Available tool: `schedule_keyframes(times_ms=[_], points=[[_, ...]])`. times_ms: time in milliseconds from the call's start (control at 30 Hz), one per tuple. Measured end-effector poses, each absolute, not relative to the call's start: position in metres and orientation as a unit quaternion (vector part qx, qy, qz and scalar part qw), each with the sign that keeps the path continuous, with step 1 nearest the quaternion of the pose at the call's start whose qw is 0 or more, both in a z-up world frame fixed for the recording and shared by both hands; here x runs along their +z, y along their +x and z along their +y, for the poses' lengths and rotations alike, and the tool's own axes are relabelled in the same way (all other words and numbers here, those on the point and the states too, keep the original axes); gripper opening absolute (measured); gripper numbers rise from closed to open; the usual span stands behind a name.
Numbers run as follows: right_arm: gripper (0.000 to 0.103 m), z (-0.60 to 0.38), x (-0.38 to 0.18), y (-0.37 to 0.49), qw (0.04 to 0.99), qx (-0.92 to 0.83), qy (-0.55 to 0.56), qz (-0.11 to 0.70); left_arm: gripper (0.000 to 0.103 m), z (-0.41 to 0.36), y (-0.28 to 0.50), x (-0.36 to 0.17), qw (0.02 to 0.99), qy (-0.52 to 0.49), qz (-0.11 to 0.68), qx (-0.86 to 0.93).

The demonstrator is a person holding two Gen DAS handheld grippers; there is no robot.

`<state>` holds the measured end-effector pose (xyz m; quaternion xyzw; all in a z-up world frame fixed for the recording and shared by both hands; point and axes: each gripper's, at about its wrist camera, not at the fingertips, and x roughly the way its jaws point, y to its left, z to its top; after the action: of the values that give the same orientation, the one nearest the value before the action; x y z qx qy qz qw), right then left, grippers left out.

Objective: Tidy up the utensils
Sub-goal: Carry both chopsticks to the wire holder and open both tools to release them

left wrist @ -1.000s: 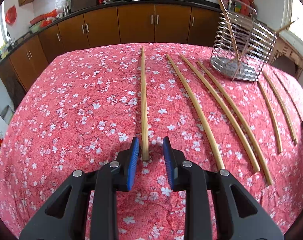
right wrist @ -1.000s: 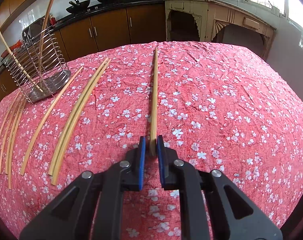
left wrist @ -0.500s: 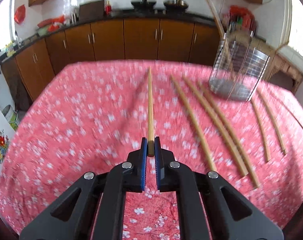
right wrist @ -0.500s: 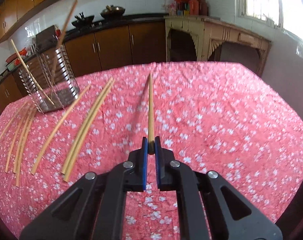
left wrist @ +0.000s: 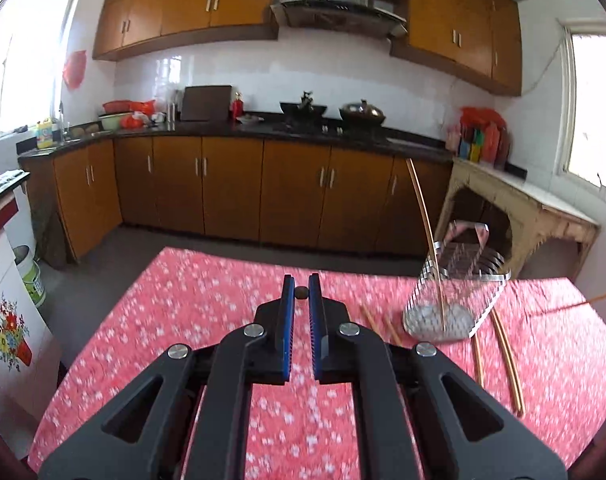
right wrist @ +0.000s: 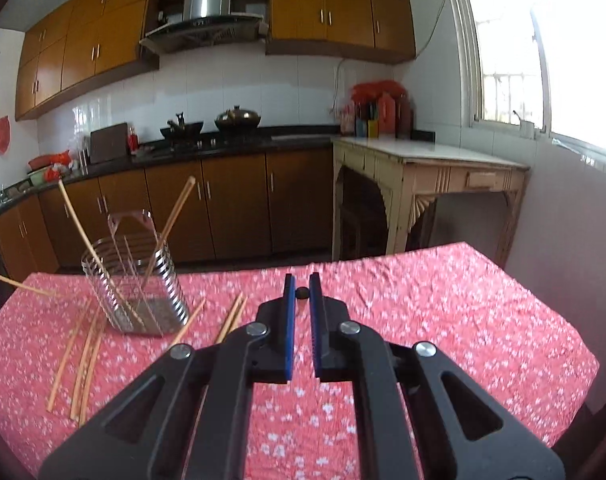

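Note:
My left gripper (left wrist: 302,294) is shut on a bamboo chopstick (left wrist: 302,292) that I see end-on, raised above the table. My right gripper (right wrist: 302,293) is shut on another chopstick (right wrist: 302,293), also end-on and lifted. A wire utensil holder (left wrist: 455,292) stands right of the left gripper with one chopstick (left wrist: 425,236) leaning in it. In the right wrist view the holder (right wrist: 137,276) stands to the left with two chopsticks (right wrist: 171,220) in it. The chopstick in the other hand shows at the far left (right wrist: 19,283) and at the far right (left wrist: 591,301).
Several loose chopsticks lie on the red floral tablecloth (right wrist: 443,304) around the holder (right wrist: 85,354) (left wrist: 507,364). Brown kitchen cabinets (left wrist: 223,188) and a counter stand behind the table. A pale side table (right wrist: 427,184) stands at the right by the window.
Both grippers have lifted their chopsticks off the table and tilted up to level, so the sticks now point straight ahead. The left gripper closed on its chopstick one second ago.

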<state>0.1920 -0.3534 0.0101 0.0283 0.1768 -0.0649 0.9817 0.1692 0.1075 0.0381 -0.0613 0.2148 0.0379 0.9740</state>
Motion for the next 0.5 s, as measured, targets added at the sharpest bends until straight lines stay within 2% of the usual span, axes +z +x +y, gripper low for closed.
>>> schedule_keyframes(times_ms=[233, 500], points=[[0.008, -0.356, 0.046, 0.203, 0.987, -0.054, 0.044, 0.143, 0.007, 0.11, 0.178, 0.067, 0.98, -0.067, 0.183, 0.045], [0.008, -0.357, 0.073, 0.202, 0.987, -0.008, 0.077, 0.142, 0.007, 0.102, 0.176, 0.085, 0.983, -0.061, 0.167, 0.035]])
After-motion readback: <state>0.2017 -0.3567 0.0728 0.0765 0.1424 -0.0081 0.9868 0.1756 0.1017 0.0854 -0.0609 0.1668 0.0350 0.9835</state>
